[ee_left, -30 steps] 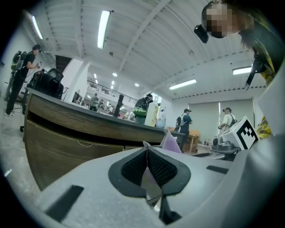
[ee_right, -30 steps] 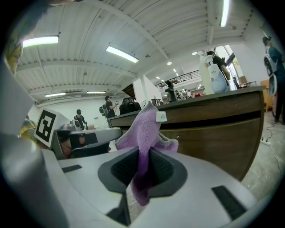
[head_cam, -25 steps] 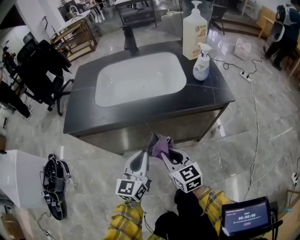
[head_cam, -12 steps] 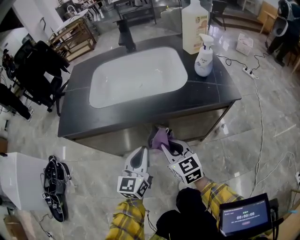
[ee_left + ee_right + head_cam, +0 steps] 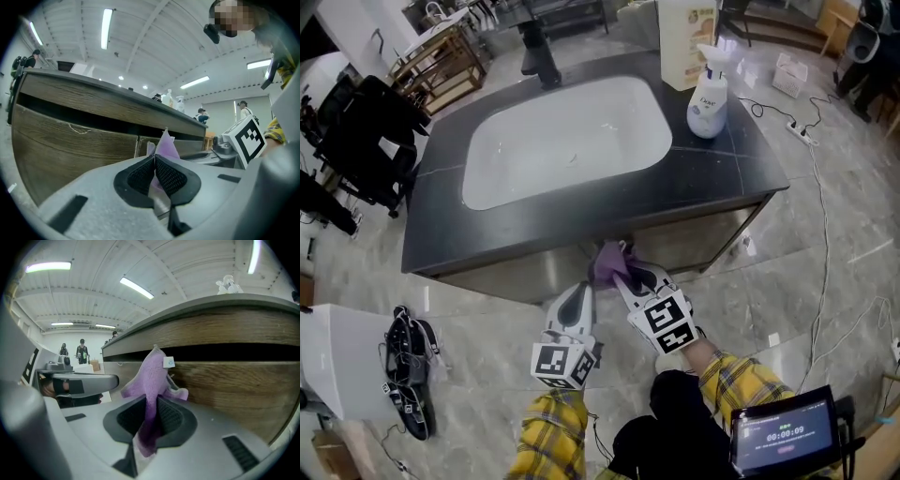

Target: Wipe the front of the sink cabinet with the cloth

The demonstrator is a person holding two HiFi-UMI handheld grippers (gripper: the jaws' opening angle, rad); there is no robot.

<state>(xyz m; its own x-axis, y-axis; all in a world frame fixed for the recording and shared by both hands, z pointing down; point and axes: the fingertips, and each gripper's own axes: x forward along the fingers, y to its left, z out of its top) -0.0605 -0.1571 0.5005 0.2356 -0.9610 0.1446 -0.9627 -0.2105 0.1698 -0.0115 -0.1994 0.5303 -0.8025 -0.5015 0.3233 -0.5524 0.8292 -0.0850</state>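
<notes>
The sink cabinet (image 5: 534, 267) has a dark counter, a white basin and a wood-grain front (image 5: 243, 376). A purple cloth (image 5: 607, 262) is bunched against that front just under the counter's edge. My right gripper (image 5: 622, 275) is shut on the cloth (image 5: 151, 380), which rises from its jaws and carries a small white tag. My left gripper (image 5: 581, 289) sits close beside it on the left. Its jaws are shut, with a fold of the cloth (image 5: 165, 144) standing up from between the pad tips. The cabinet front (image 5: 70, 140) fills the left gripper view.
A spray bottle (image 5: 709, 92) and a large pump bottle (image 5: 684, 42) stand on the counter's back right. A black faucet (image 5: 536, 52) is at the back. Cables and a power strip (image 5: 797, 131) lie on the marble floor to the right, black gear (image 5: 408, 370) to the left.
Both grippers have moved together toward the cabinet with the cloth. The cloth now sits up against the front under the counter's edge.
</notes>
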